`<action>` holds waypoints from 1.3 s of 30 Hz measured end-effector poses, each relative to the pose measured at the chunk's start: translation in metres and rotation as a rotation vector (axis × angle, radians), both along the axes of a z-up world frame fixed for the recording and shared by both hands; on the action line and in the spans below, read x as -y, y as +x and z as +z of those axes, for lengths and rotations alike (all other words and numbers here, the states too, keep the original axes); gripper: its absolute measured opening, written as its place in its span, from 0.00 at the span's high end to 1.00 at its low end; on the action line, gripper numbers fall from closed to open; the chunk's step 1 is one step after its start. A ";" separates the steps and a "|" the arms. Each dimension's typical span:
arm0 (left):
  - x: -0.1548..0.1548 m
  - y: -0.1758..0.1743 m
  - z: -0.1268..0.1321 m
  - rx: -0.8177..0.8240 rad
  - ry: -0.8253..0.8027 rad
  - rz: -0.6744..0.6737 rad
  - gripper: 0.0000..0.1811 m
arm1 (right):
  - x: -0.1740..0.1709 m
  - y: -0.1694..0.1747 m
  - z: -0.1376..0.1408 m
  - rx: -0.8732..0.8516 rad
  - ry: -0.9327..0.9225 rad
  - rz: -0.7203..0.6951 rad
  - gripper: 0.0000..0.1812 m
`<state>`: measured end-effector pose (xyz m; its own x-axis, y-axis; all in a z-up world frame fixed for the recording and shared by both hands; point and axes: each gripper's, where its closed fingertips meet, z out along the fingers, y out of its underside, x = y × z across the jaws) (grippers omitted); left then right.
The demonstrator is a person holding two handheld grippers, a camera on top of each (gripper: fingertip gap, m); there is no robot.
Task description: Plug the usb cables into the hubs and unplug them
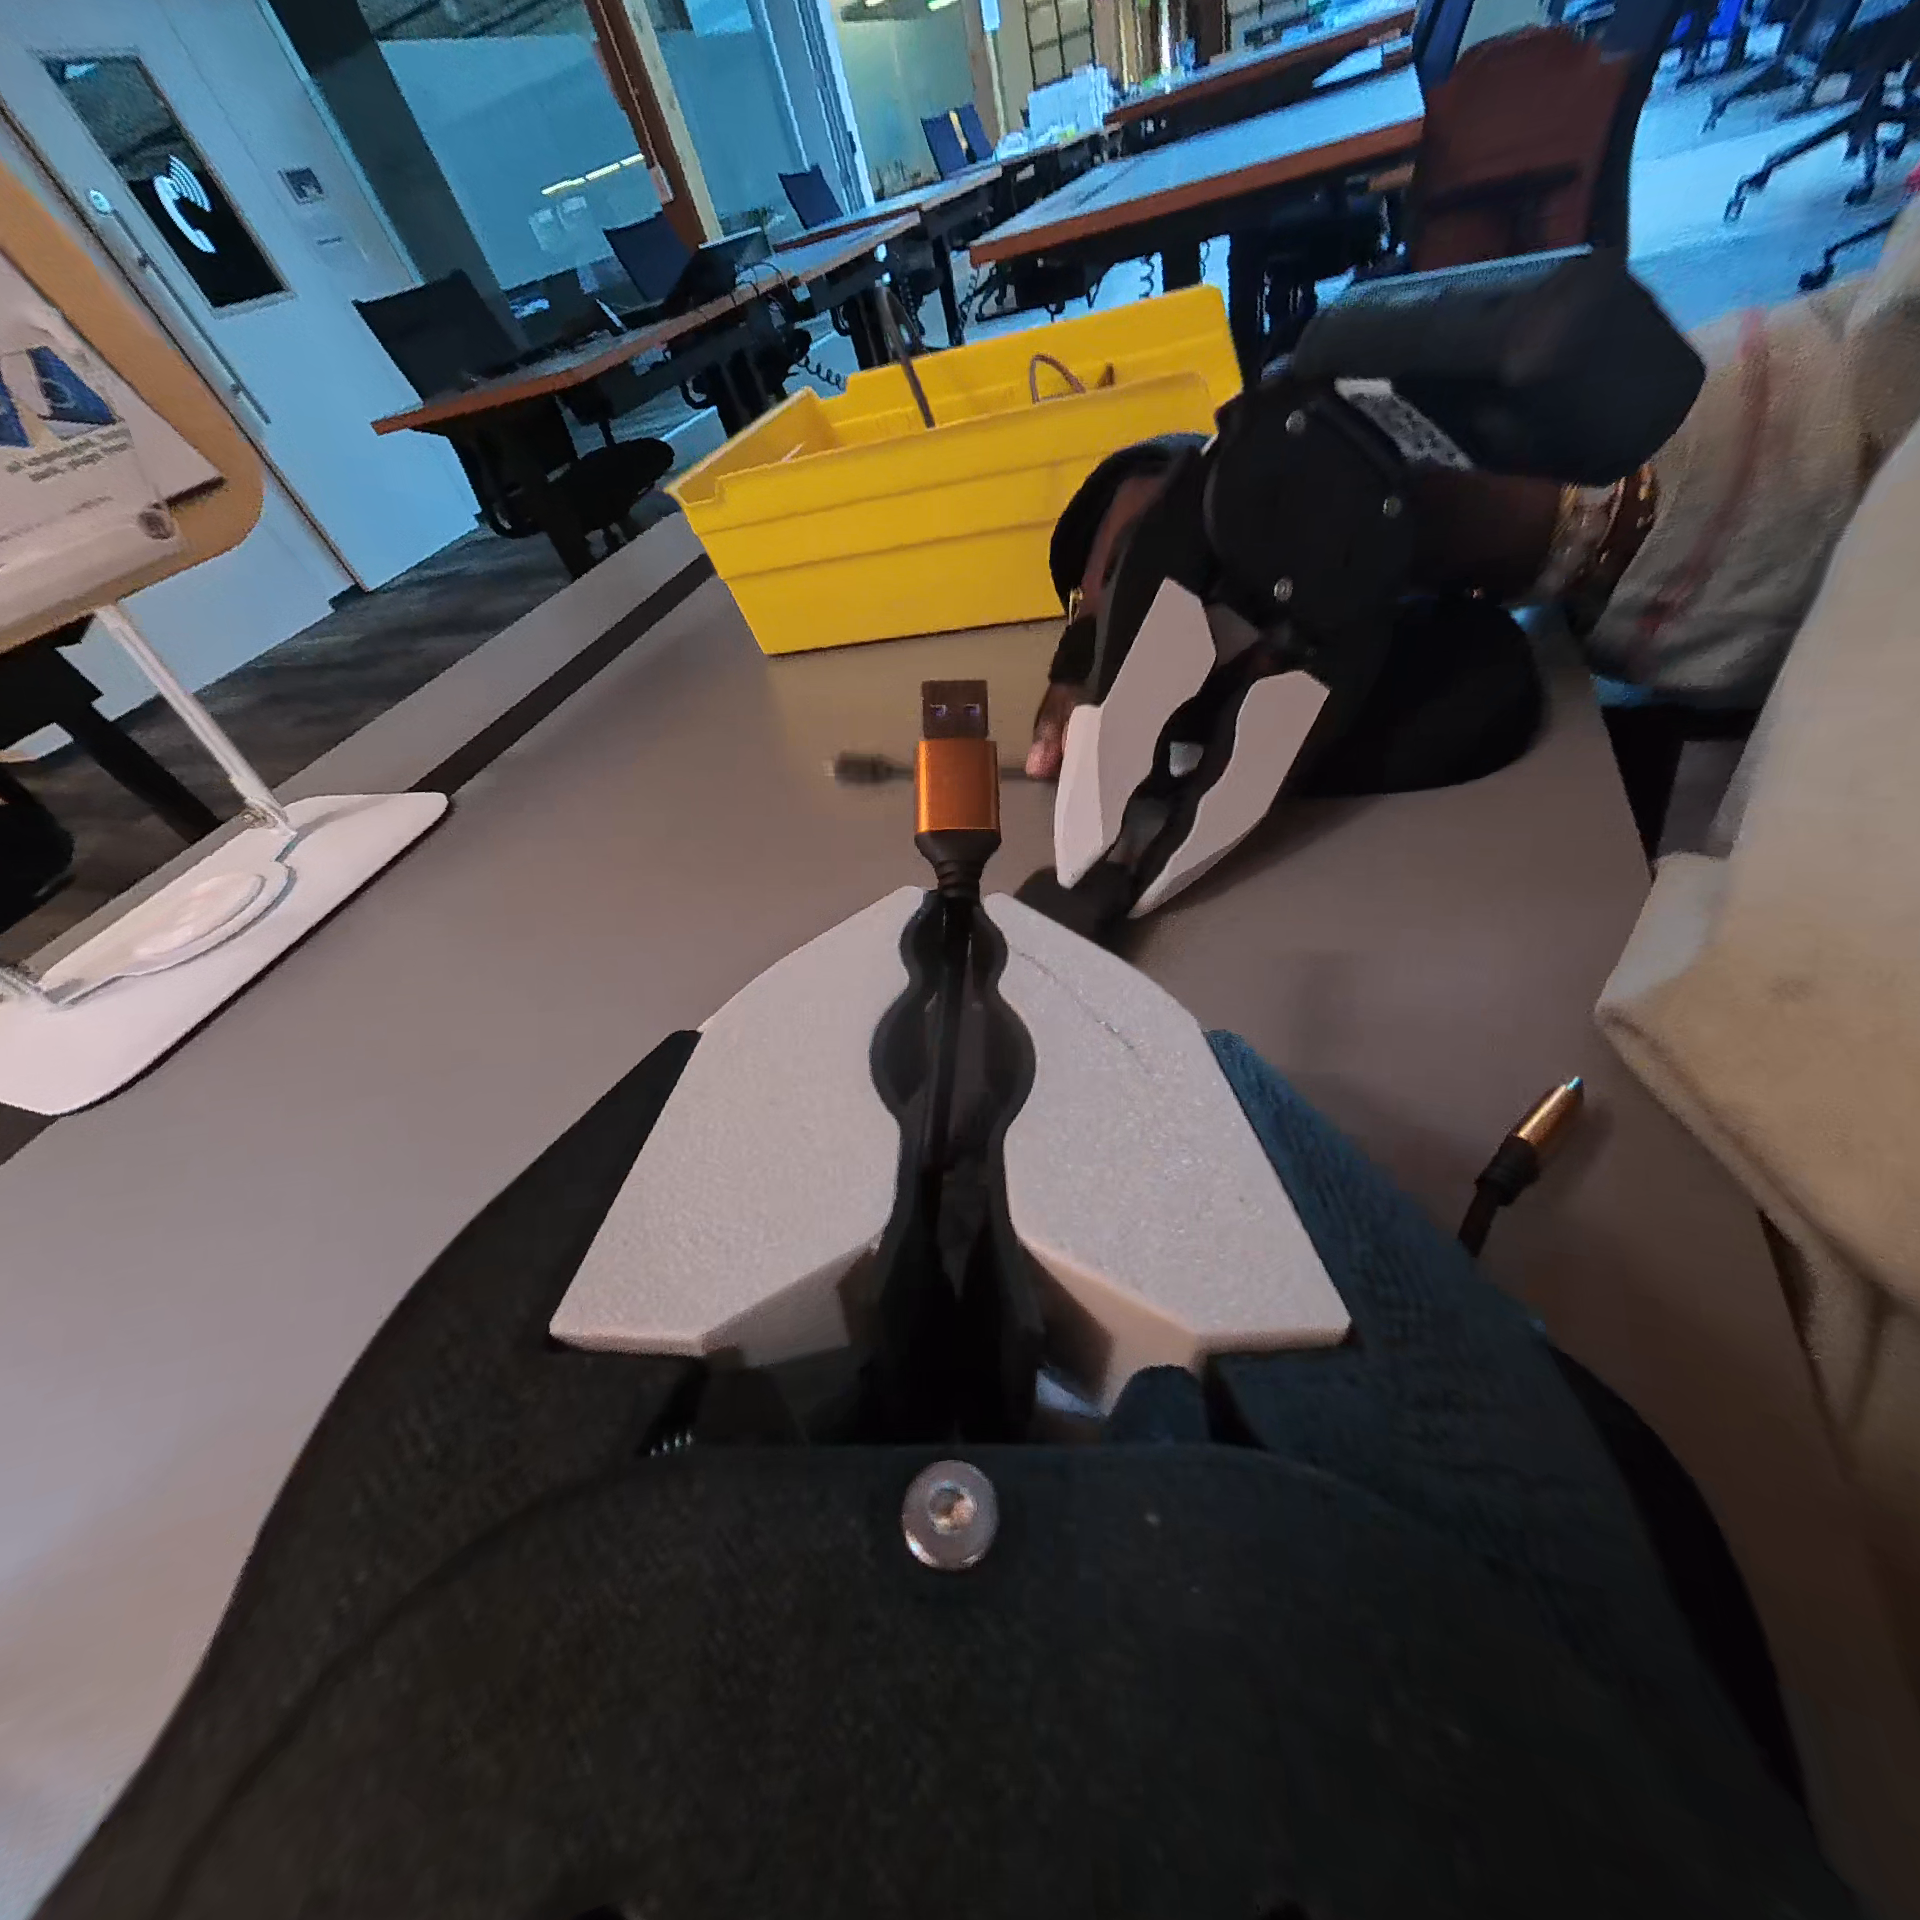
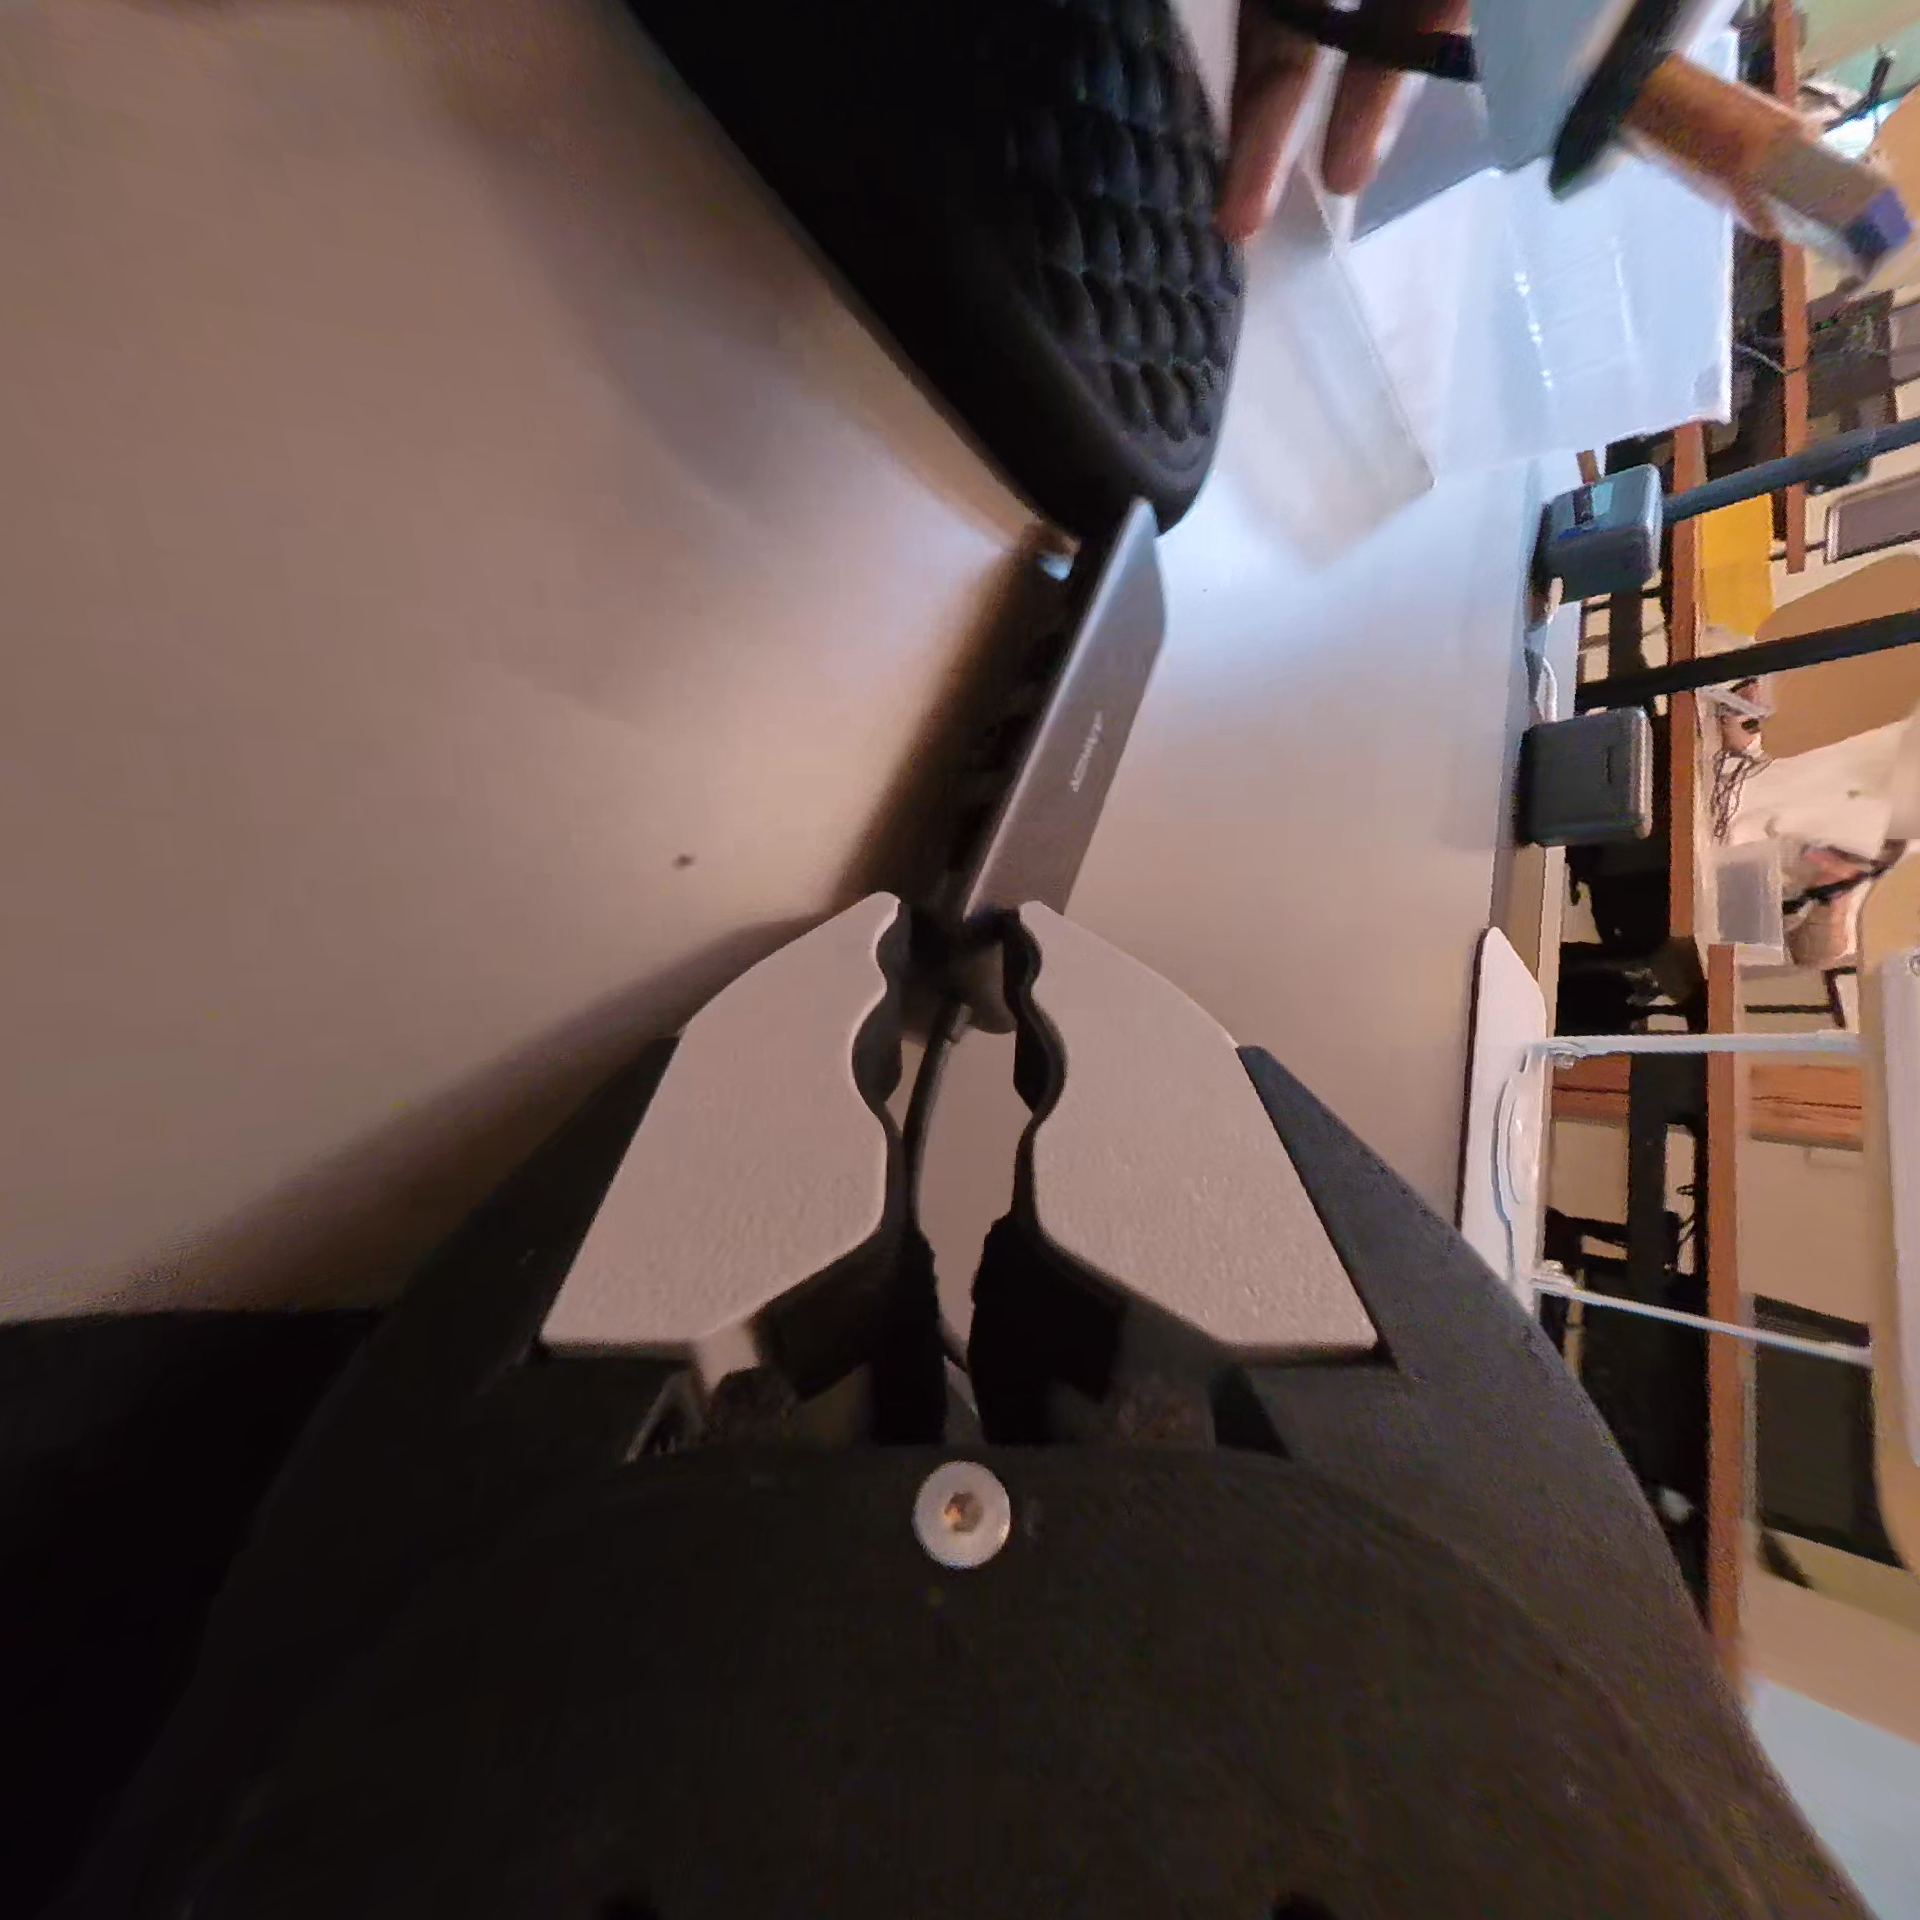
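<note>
— Claws first: what grips what?
— Left claw (image 1: 951, 904) is clamped on the usb cable (image 1: 956, 774), orange plug sticking out forward above the tabletop (image 1: 520, 1039).
— And the other?
— Right claw (image 2: 961, 920) pinches the grey hub (image 2: 1081, 727) at its cord end, low over the tabletop, near a yellow bin (image 1: 935, 520).

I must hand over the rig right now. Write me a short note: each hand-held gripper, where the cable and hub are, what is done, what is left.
Left hand-held gripper: shut on the black cable just behind its orange USB plug; plug is free in the air, pointing forward.
Right hand-held gripper: shut on the near end of the grey hub, at the table.
Done: both are gripped.
Left: bring plug to a hub port, insert, then unplug.
</note>
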<state>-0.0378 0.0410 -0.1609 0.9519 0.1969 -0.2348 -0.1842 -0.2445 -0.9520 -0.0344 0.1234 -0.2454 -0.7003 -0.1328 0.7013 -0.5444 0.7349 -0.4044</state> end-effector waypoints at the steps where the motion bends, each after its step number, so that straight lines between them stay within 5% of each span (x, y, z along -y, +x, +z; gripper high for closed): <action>1: 0.002 -0.001 0.002 0.018 0.016 0.008 0.97 | 0.002 -0.002 0.006 0.021 -0.034 -0.013 0.91; 6: 0.013 -0.008 0.012 0.099 0.090 0.080 0.97 | 0.002 -0.013 0.066 0.117 -0.349 -0.167 0.94; 13: 0.011 -0.010 0.010 0.112 0.045 0.131 0.97 | -0.012 -0.025 0.094 0.128 -0.539 -0.323 0.94; 24: -0.003 -0.007 0.000 0.140 -0.017 0.118 0.97 | -0.015 -0.019 0.107 0.068 -0.554 -0.320 0.94; 34: -0.005 -0.001 0.024 0.261 0.223 0.016 0.97 | -0.012 -0.013 0.116 -0.238 -0.319 -0.303 0.94; 39: -0.004 -0.008 0.012 0.287 0.139 0.075 0.97 | -0.013 -0.012 0.117 -0.327 -0.265 -0.296 0.94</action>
